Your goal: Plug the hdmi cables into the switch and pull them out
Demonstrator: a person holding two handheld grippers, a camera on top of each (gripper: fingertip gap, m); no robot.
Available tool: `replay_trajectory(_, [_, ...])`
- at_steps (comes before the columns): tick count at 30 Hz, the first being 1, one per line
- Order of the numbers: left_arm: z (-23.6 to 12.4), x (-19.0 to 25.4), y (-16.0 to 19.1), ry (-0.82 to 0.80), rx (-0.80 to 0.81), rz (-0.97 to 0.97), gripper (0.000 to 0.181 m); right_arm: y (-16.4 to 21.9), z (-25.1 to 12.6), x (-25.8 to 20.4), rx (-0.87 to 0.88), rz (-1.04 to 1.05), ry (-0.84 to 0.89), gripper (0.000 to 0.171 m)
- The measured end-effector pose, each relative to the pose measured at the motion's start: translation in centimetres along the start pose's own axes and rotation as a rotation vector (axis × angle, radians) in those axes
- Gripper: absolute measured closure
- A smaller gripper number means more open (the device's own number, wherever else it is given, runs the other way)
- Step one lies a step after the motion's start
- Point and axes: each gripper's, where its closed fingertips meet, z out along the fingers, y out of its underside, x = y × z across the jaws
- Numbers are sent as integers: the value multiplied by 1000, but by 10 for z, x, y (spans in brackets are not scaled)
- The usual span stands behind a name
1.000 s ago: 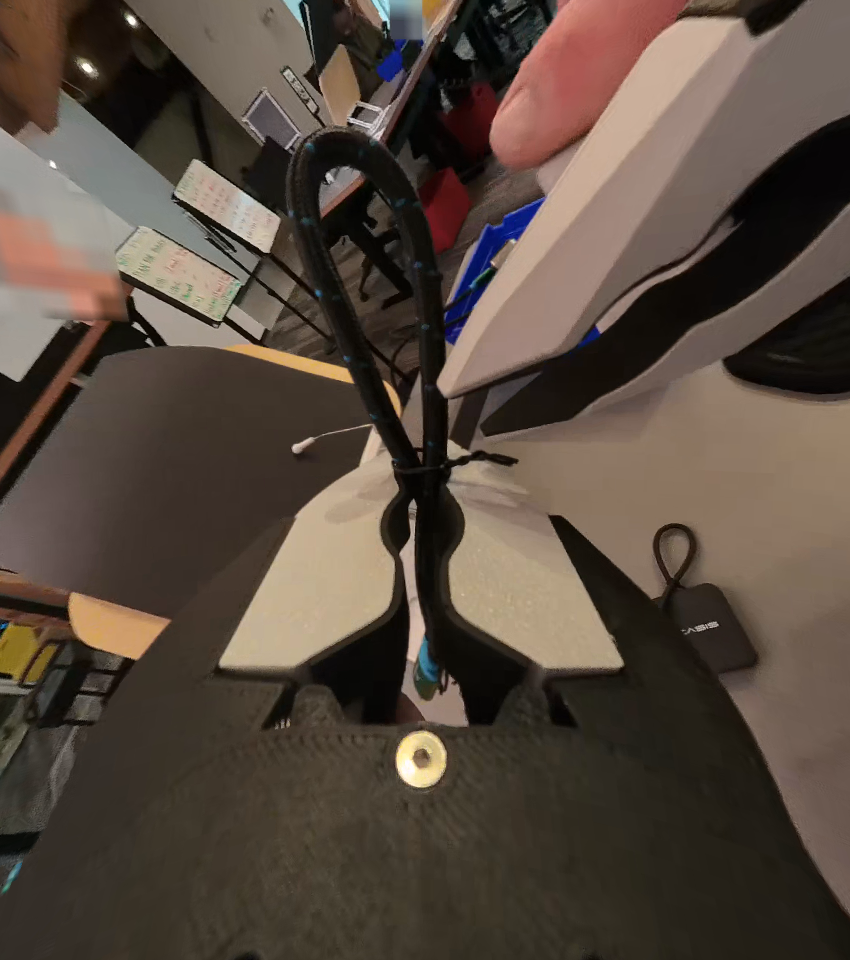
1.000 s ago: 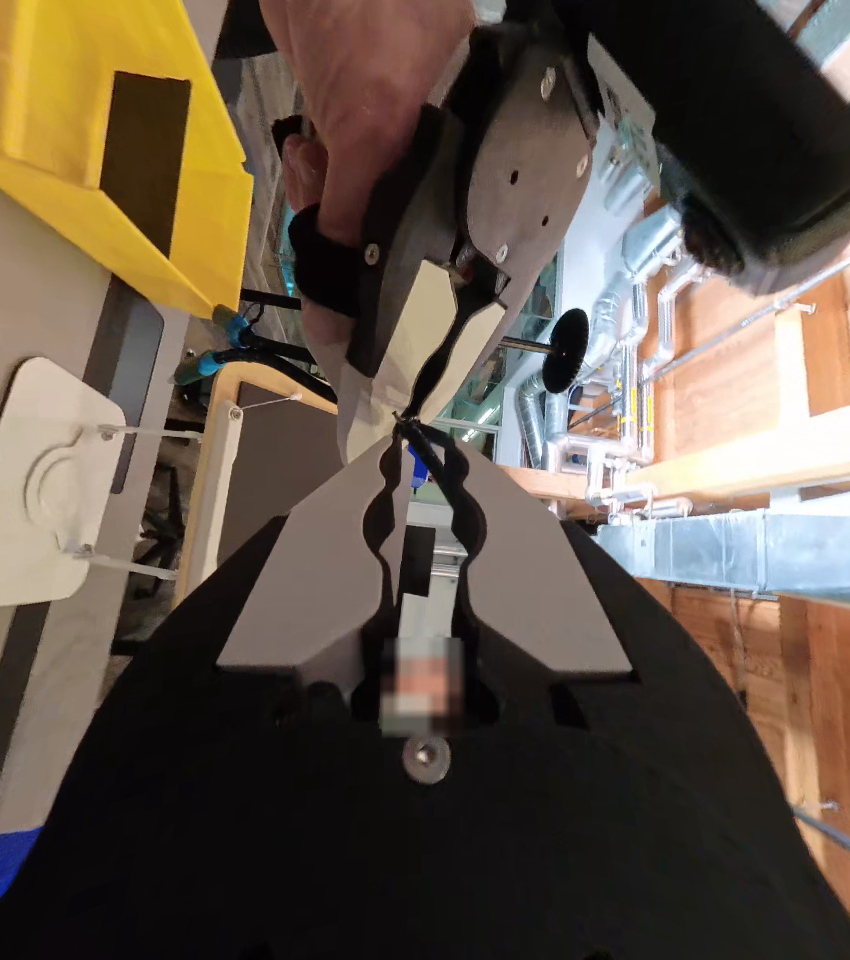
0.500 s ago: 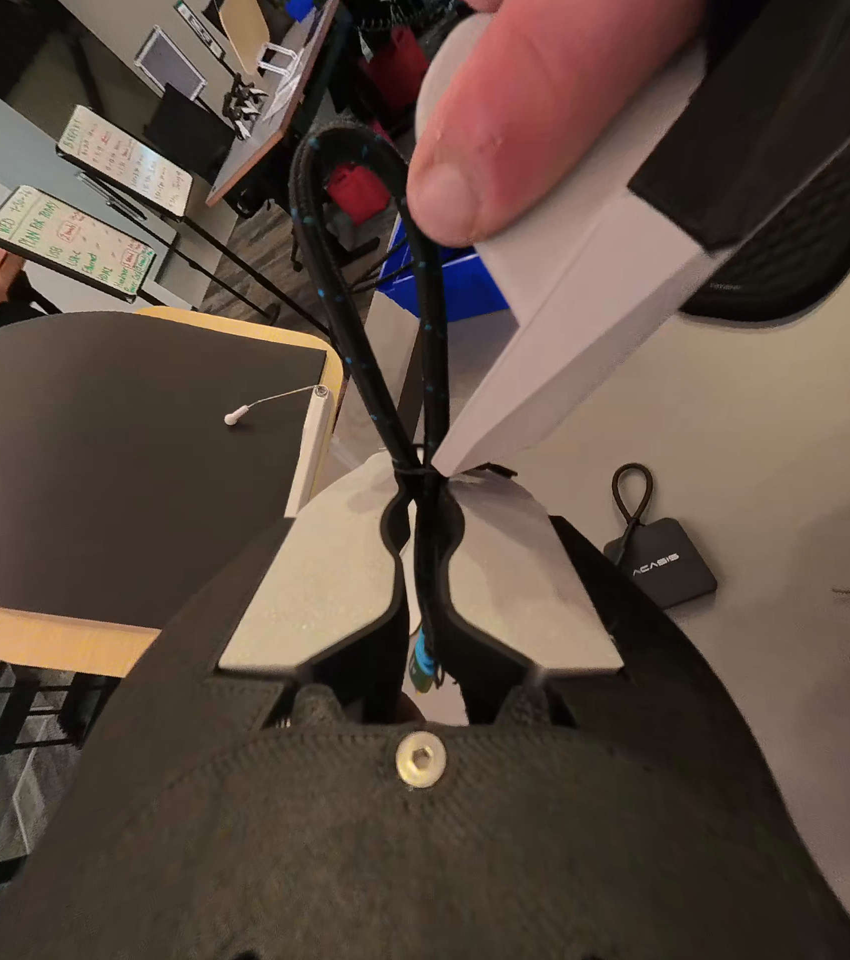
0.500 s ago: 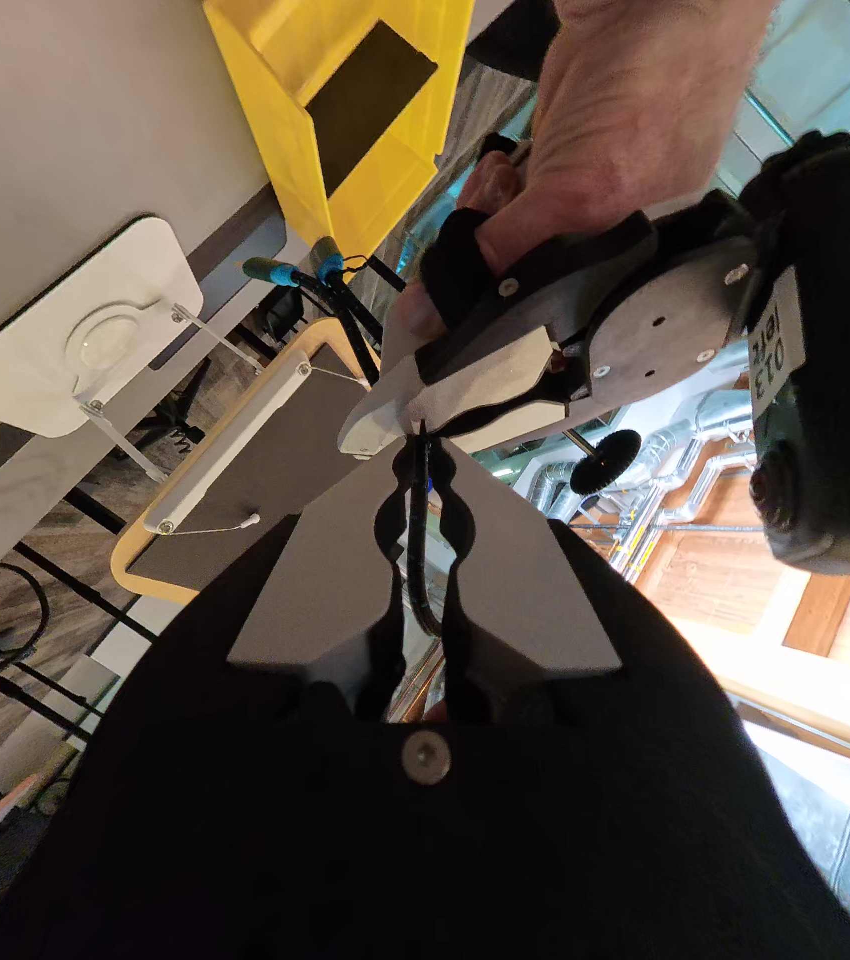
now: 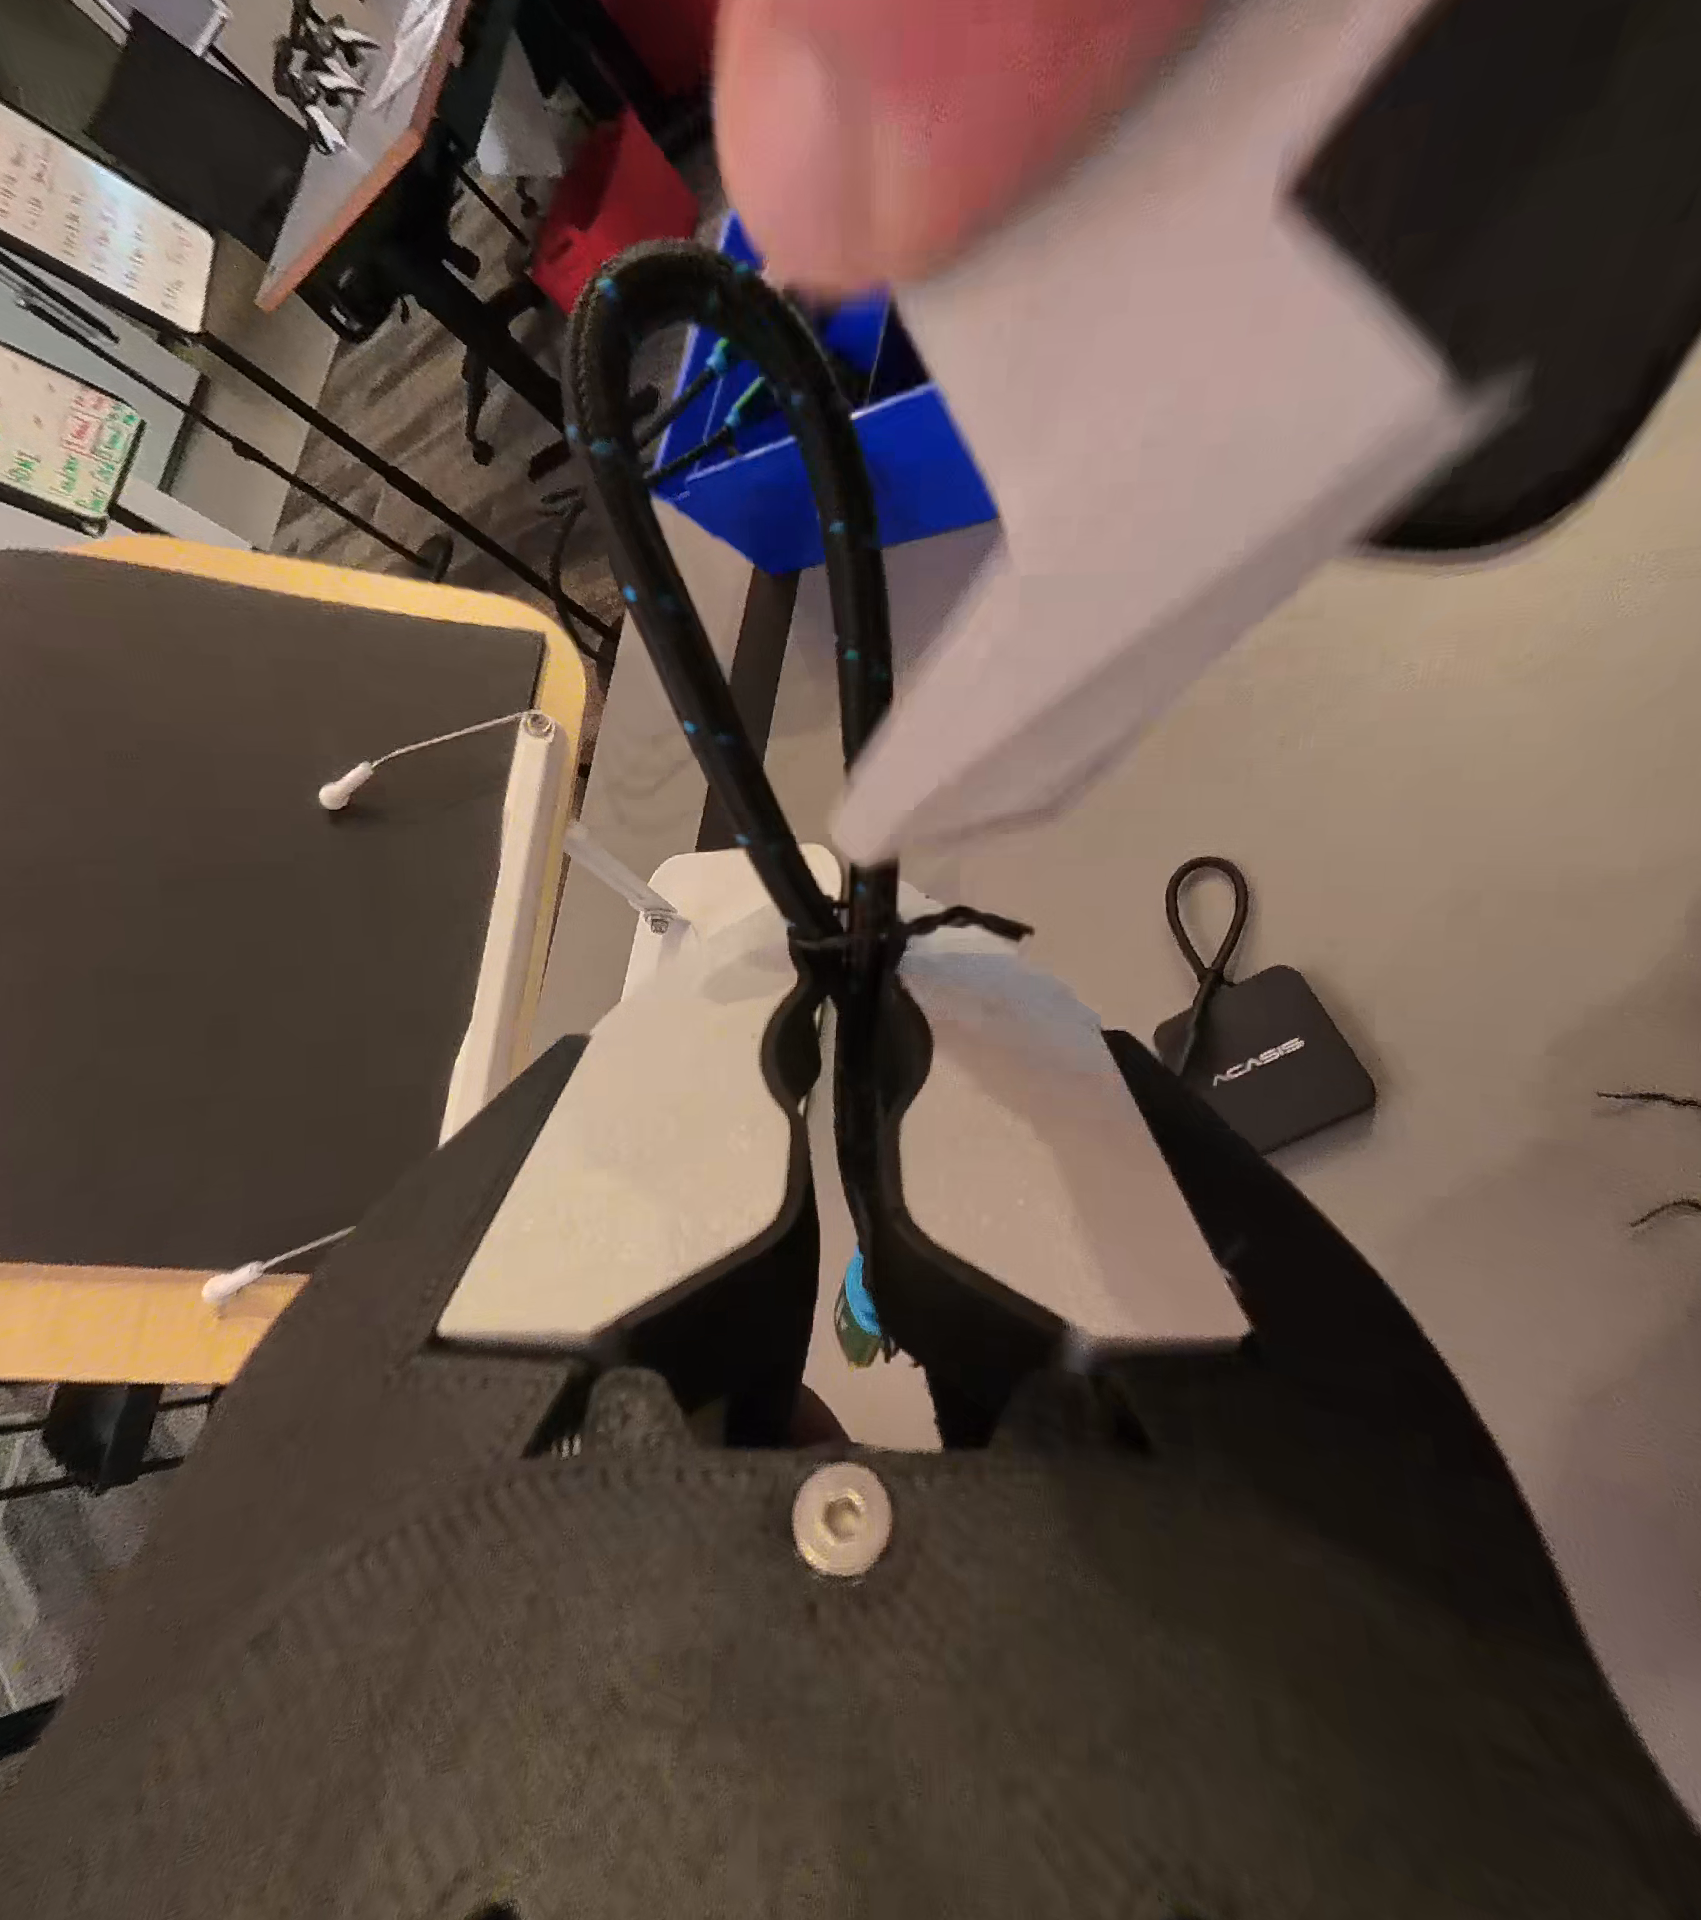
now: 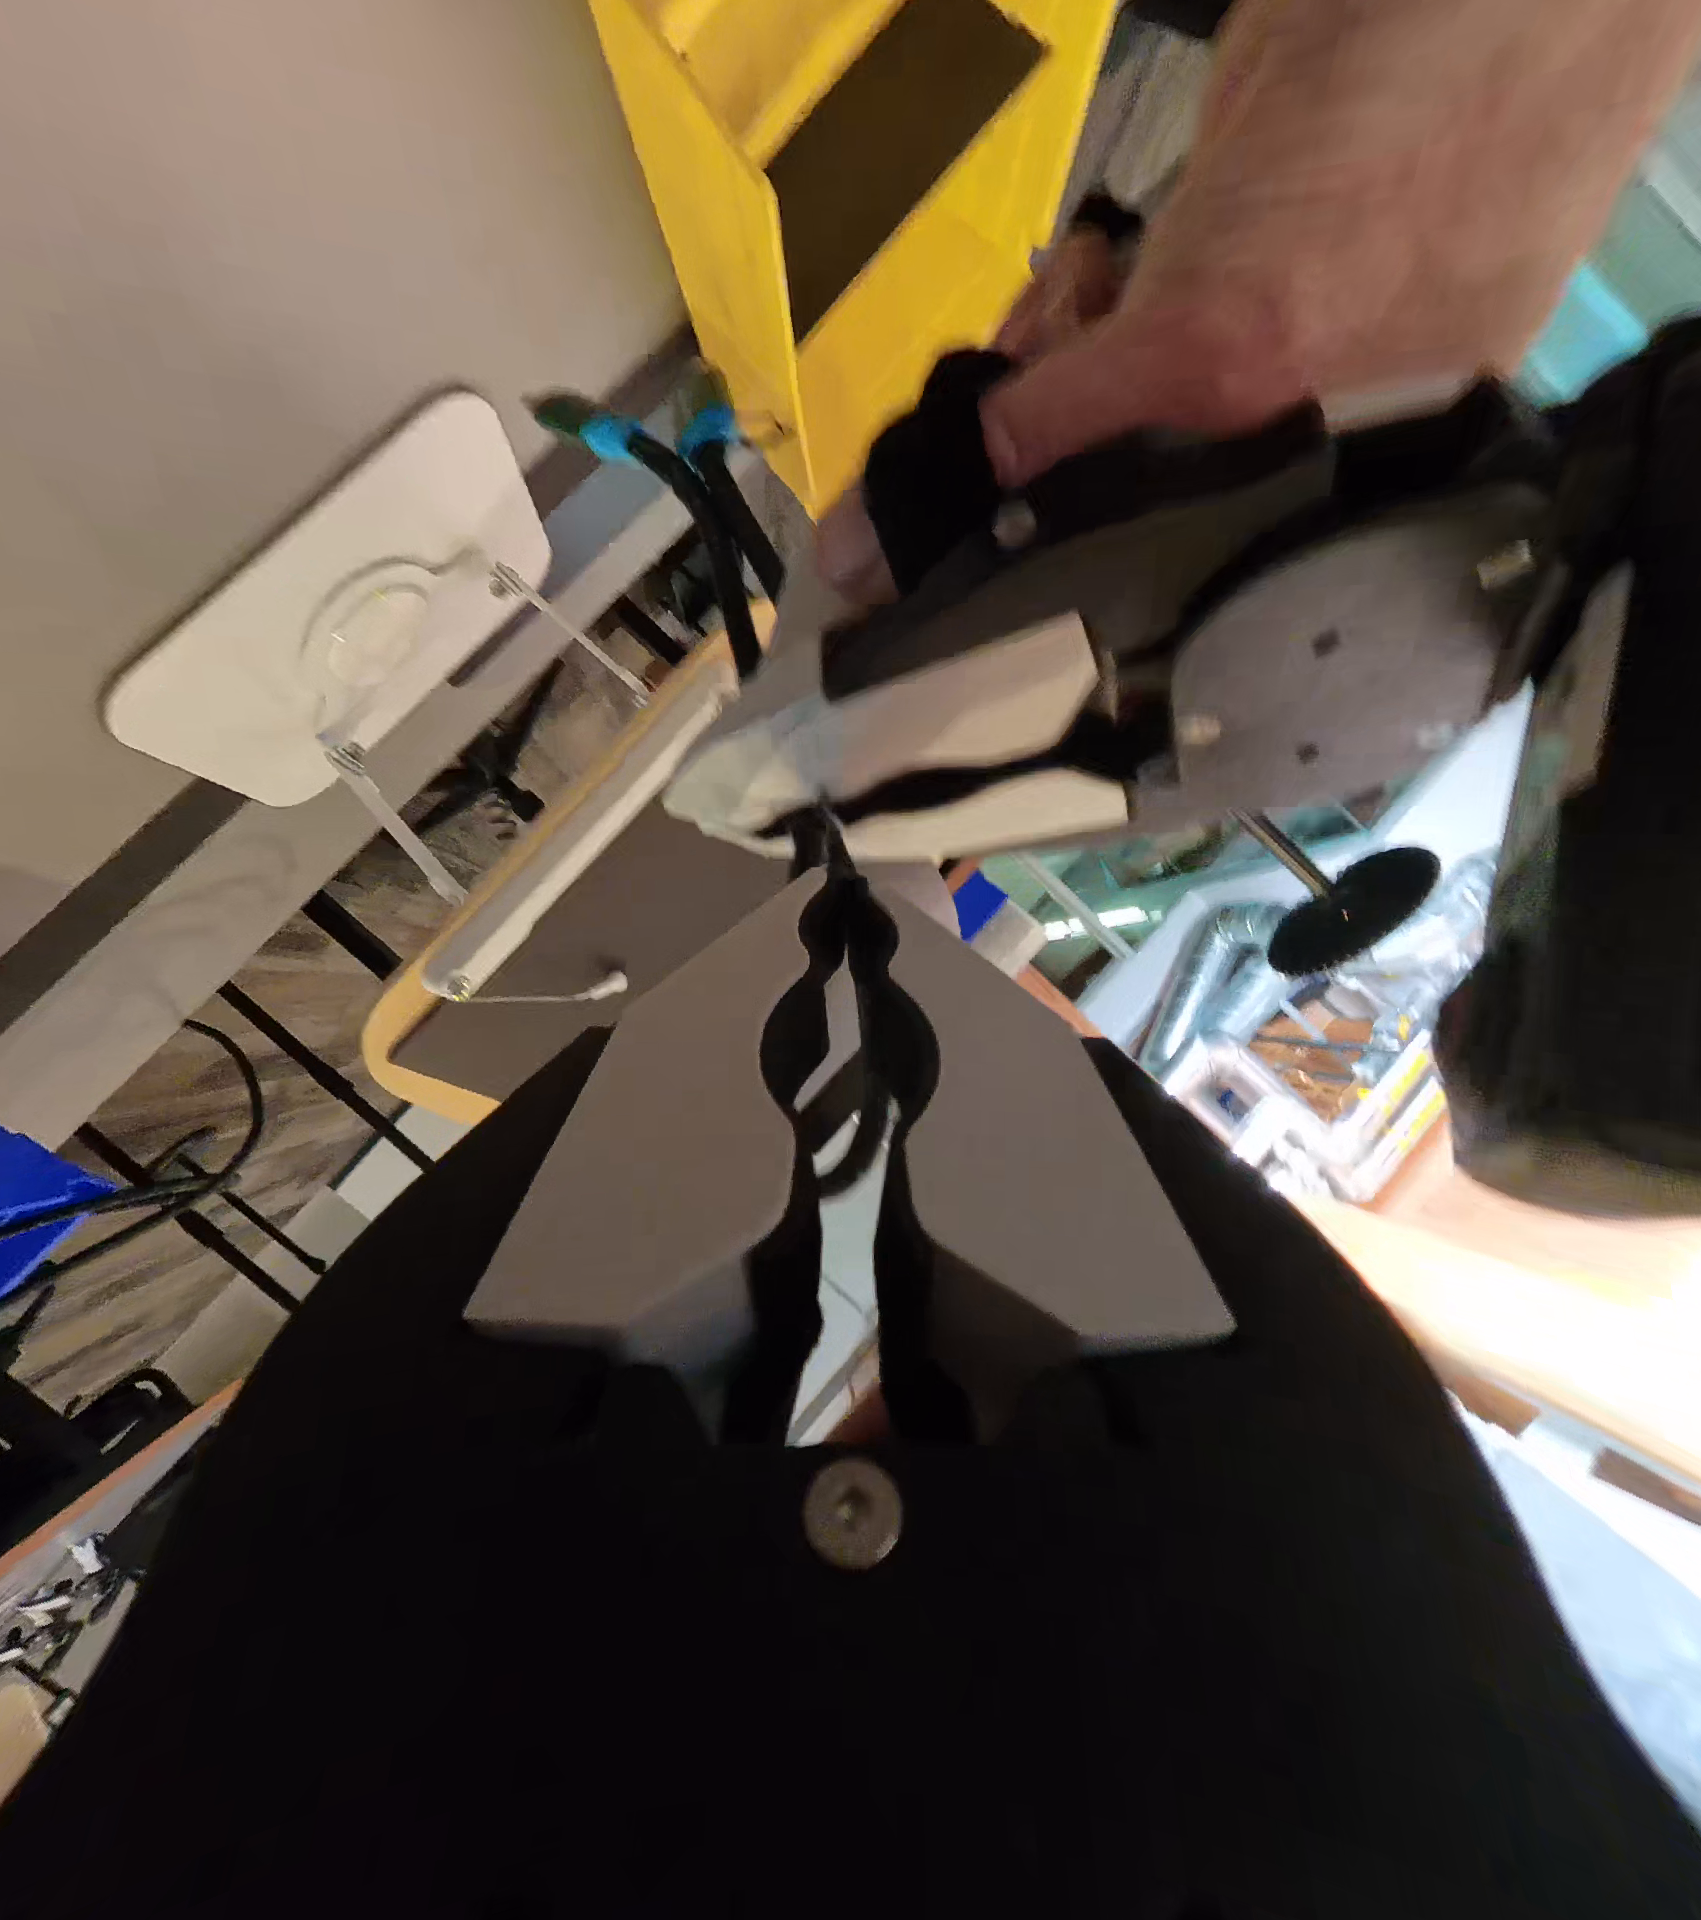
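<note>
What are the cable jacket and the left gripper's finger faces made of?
Cable: looks like braided fabric sleeving, matte black with blue flecks; weave texture shows. Left gripper fingers: probably plastic, pale grey, matte, faintly grainy, with a black edge; the exact material is unclear.

Pale lettering sits on the small black box (image 5: 1267, 1057) lying on the worktop (image 5: 1448, 831), and coloured handwriting covers two whiteboards (image 5: 4, 416) off behind, too blurred to read.
</note>
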Motion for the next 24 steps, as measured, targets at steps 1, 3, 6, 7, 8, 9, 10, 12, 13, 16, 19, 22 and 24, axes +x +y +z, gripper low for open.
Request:
replay_trajectory(1, [0, -2, 3, -3, -4, -4, 173, 7, -2, 5, -18, 19, 26, 171])
replay_trajectory(3, [-2, -5, 1, 5, 36, -35, 176, 21, -6, 14, -38, 97, 61, 171])
replay_trajectory(6, [-1, -9, 0, -17, 49, -46, 176, 25, -13, 15, -13, 190, 38, 171])
replay_trajectory(7, [-2, -12, -3, -36, 65, -53, 173, 26, -14, 16, -7, 251, 38, 171])
replay_trajectory(8, [-3, -17, -6, -65, 85, -60, 176, 27, -16, 18, -1, 314, 52, 171])
replay_trajectory(9, [-5, -23, -10, -100, 113, -68, 176, 25, -20, 20, 19, 386, 69, 171])
replay_trajectory(10, [-8, -28, -14, -127, 144, -72, 176, 25, -23, 17, 43, 493, 50, 154])
replay_trajectory(12, [-16, -35, -24, -149, 244, -92, 176, 26, -28, 4, 95, 766, -37, 151])
replay_trajectory(13, [-20, -35, -29, -132, 290, -106, 176, 30, -30, 2, 137, 916, -27, 148])
replay_trajectory(16, [-25, -28, -40, -65, 399, -103, 176, 47, -34, 10, 312, 1341, 91, 129])
replay_trajectory(19, [-20, -14, -42, -12, 399, -42, 176, 45, -47, 39, 600, 1557, 152, 107])
replay_trajectory(22, [-22, 7, -53, 111, 478, -11, 176, 38, -42, 50, 764, 1585, 97, 102])
replay_trajectory(24, [-27, 19, -60, 172, 547, 21, 176, 22, -42, 51, 962, 1621, -58, 111])
